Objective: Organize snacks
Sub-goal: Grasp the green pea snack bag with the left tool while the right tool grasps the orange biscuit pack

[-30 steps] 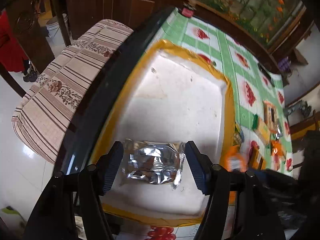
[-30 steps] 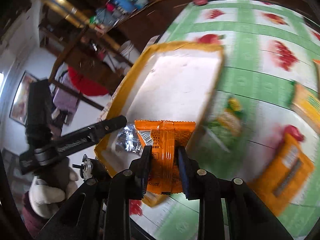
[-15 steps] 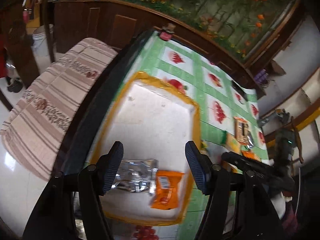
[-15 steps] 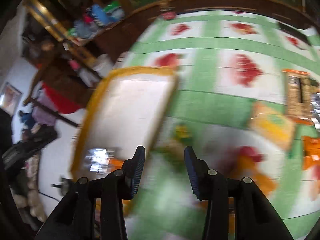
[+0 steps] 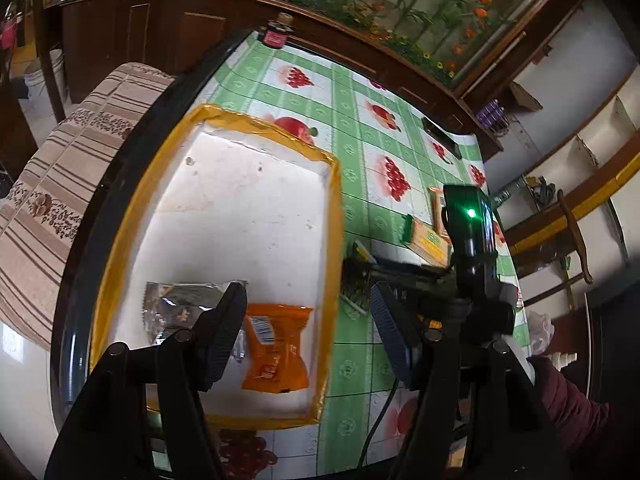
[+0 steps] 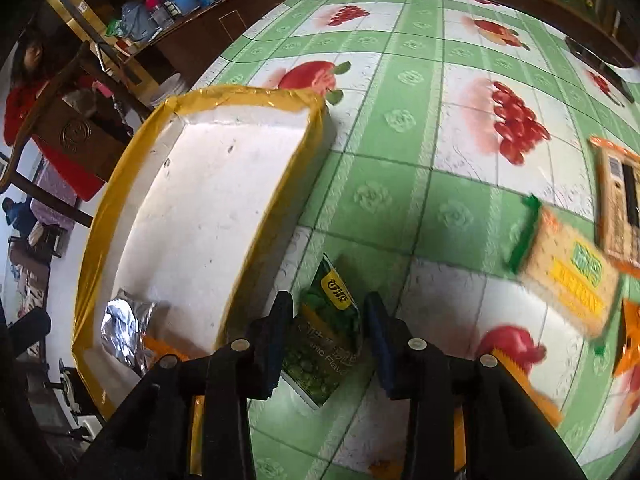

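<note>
A white foam box with a yellow taped rim [image 5: 335, 200] [image 6: 280, 196] lies on the table. Inside it lie a silver foil packet [image 5: 176, 304] [image 6: 124, 324] and an orange snack packet [image 5: 276, 348]. My left gripper [image 5: 308, 332] is open and empty above the box's near end. My right gripper [image 6: 326, 336] is open, its fingers either side of a green pea snack packet [image 6: 326, 340] that lies on the table just right of the box. I cannot tell whether the pads touch it. The right gripper also shows in the left wrist view [image 5: 360, 276].
A green-and-white fruit-print tablecloth [image 6: 400, 120] covers the table. A yellow-and-green cracker pack [image 6: 568, 276], an orange-edged box [image 6: 616, 200] and another orange packet [image 6: 630, 336] lie to the right. A striped bench [image 5: 64, 168] stands beyond the table's left edge. A jar [image 5: 276, 34] stands at the far edge.
My right gripper has let go of the orange packet, which now lies in the box beside the foil packet, and has moved right to the green packet. My left gripper has pulled back and up.
</note>
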